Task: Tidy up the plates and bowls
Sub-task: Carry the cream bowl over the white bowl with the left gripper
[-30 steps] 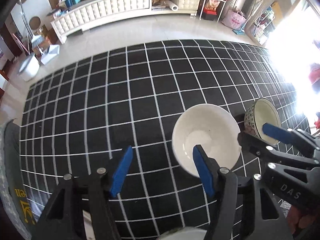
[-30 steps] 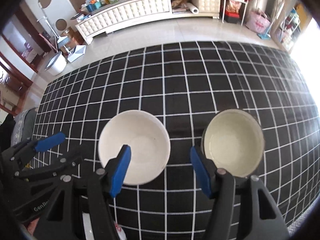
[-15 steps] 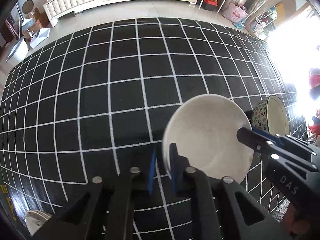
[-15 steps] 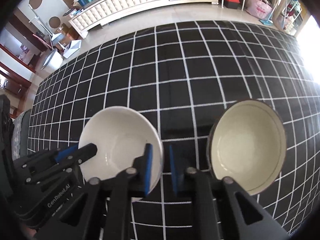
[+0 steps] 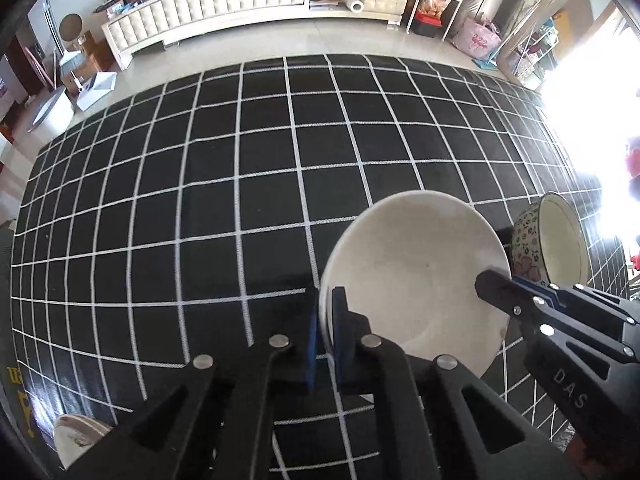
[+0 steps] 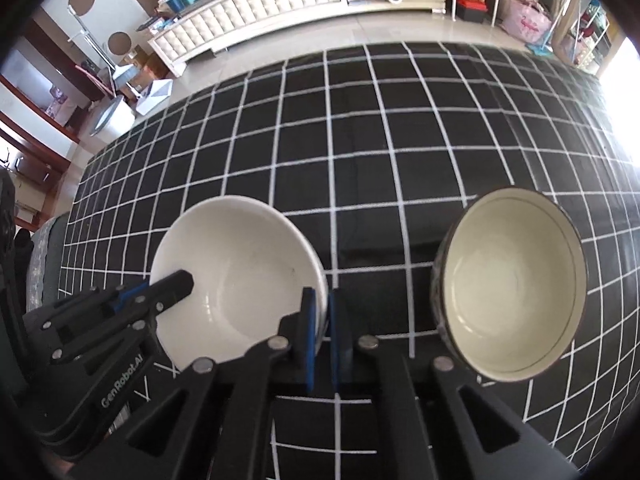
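Note:
A plain white bowl is held by both grippers on the black grid cloth. My left gripper is shut on its left rim. My right gripper is shut on its right rim; that gripper also shows in the left wrist view, and the left gripper shows in the right wrist view. A floral bowl with a cream inside stands to the right of the white bowl, apart from it.
The black cloth with white grid lines covers the table. A patterned plate lies at the near left corner. A white cabinet and clutter stand on the floor beyond the far edge.
Both grippers went from open to shut on opposite rims of the white bowl. The bowl now appears larger and shifted slightly in both views.

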